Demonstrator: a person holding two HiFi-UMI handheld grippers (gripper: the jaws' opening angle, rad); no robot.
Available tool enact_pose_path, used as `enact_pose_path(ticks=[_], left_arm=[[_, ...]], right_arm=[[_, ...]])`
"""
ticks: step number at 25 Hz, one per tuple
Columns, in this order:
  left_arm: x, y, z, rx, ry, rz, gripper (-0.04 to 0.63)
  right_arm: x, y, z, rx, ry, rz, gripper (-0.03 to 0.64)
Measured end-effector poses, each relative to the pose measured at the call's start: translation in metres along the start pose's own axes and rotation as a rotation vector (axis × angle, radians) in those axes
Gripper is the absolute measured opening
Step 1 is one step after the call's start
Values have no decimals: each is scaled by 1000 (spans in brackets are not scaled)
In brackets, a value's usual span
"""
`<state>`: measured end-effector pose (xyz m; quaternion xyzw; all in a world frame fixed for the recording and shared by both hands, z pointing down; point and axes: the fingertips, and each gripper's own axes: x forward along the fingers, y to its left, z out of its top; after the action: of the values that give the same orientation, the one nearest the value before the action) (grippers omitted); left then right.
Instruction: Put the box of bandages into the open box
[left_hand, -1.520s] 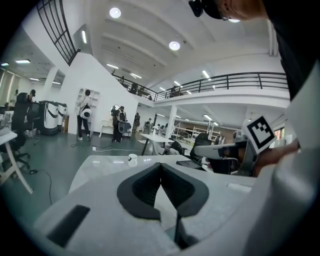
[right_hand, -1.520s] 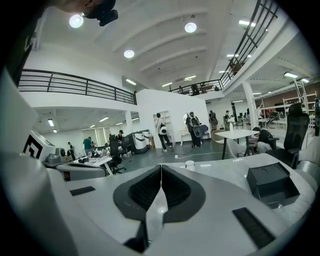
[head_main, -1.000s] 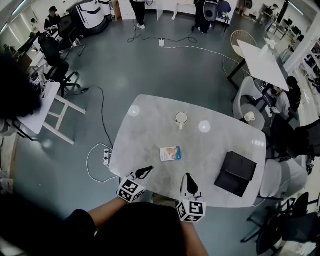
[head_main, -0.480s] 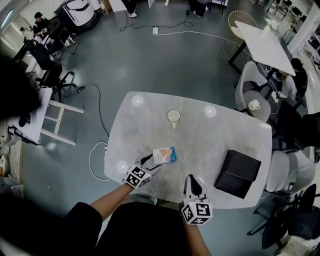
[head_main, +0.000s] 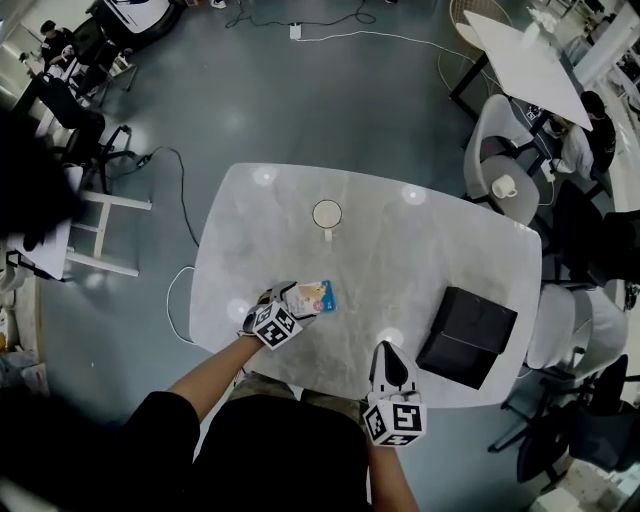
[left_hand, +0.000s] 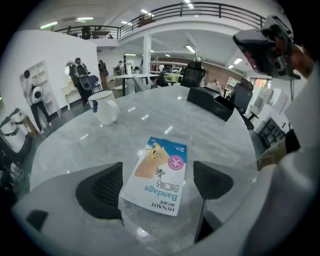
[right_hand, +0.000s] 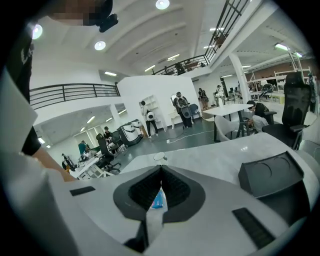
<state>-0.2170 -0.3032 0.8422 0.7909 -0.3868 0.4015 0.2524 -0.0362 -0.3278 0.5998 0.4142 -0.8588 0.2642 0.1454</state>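
The box of bandages (head_main: 316, 296) lies flat on the marble table (head_main: 400, 260), blue and white with an orange picture. My left gripper (head_main: 291, 299) has it between its jaws, which are opening. In the left gripper view the box (left_hand: 159, 173) sits between the two black pads (left_hand: 101, 190) without either pressing on it. The black open box (head_main: 467, 336) rests near the table's right front corner, also seen as a dark box (right_hand: 272, 175) in the right gripper view. My right gripper (head_main: 388, 361) hovers at the front edge, shut (right_hand: 160, 186) and empty.
A white cup (head_main: 326, 214) stands toward the far side of the table, left of centre. White chairs (head_main: 500, 175) crowd the right side, and cables (head_main: 185, 215) trail on the floor to the left. People sit at desks far off.
My left gripper has moved forward from the front edge to the bandage box, and its jaws have spread around it. The right gripper has stayed near the front edge.
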Motion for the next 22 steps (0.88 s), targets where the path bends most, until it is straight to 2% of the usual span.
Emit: enact_pose_path(ticks=[2, 4, 8, 11, 17, 19, 22], left_arm=[[12, 2, -1, -25, 37, -20, 444], [22, -1, -1, -10, 76, -43, 453], [38, -12, -4, 100, 148, -78, 468], [46, -11, -9, 159, 192, -59, 472], [44, -17, -3, 304, 207, -56, 448], [36, -20, 0, 269, 178, -54, 448], [17, -23, 2, 115, 109, -50, 446]], right_arm=[[1, -9, -6, -10, 20, -20, 12], [2, -13, -6, -10, 30, -28, 12], [10, -12, -1, -26, 29, -25, 12], [13, -7, 2, -37, 26, -16, 12], [10, 10, -2, -59, 30, 10, 12], [7, 18, -4, -62, 26, 16, 12], [-3, 30, -6, -73, 16, 25, 12]])
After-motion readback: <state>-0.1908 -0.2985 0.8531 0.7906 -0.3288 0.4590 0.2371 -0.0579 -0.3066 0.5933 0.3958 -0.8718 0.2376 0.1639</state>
